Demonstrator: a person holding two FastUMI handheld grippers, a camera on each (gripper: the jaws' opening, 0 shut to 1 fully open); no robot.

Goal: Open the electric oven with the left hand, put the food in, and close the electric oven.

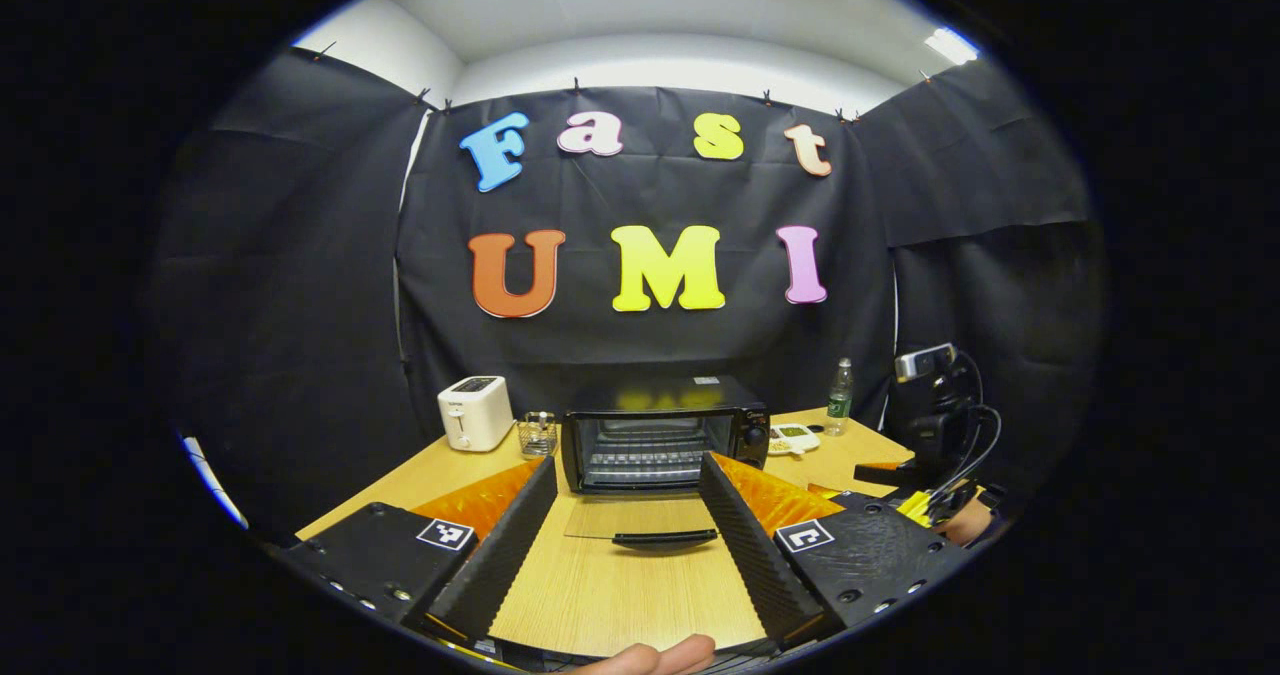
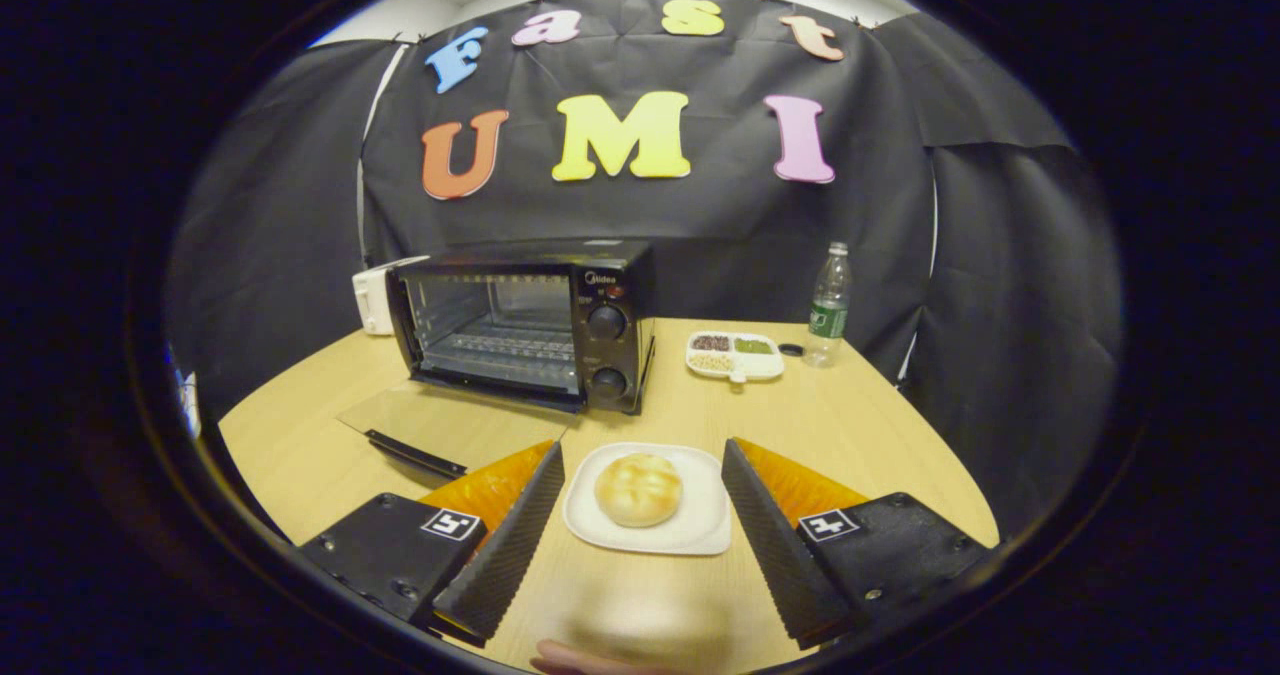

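The table [image 1: 600, 595] carries all items. In the left gripper view, the electric oven [image 1: 665, 433] stands at 12 o'clock from the left gripper [image 1: 625, 500]. Its glass door [image 1: 640, 520] is folded fully down and lies flat on the table, with the black handle [image 1: 665, 538] between the fingertips but apart from both. The wire rack [image 1: 640, 460] inside is bare. The left gripper's jaws are spread wide and hold nothing.

In the right gripper view, the oven [image 2: 525, 320] sits at 11 o'clock from the right gripper [image 2: 645, 455], with its two knobs [image 2: 606, 322] on the front panel. The white plate [image 2: 650, 510] lies between the right gripper's spread jaws, just beside both fingers; whether it touches either cannot be told. The food, a round bread roll [image 2: 639, 488], rests at the plate's centre.

A white toaster [image 1: 476, 412] stands at 10 o'clock of the oven in the left gripper view. A plastic bottle [image 2: 828, 305] and a divided dish [image 2: 735, 355] of grains stand at 1 o'clock in the right gripper view.
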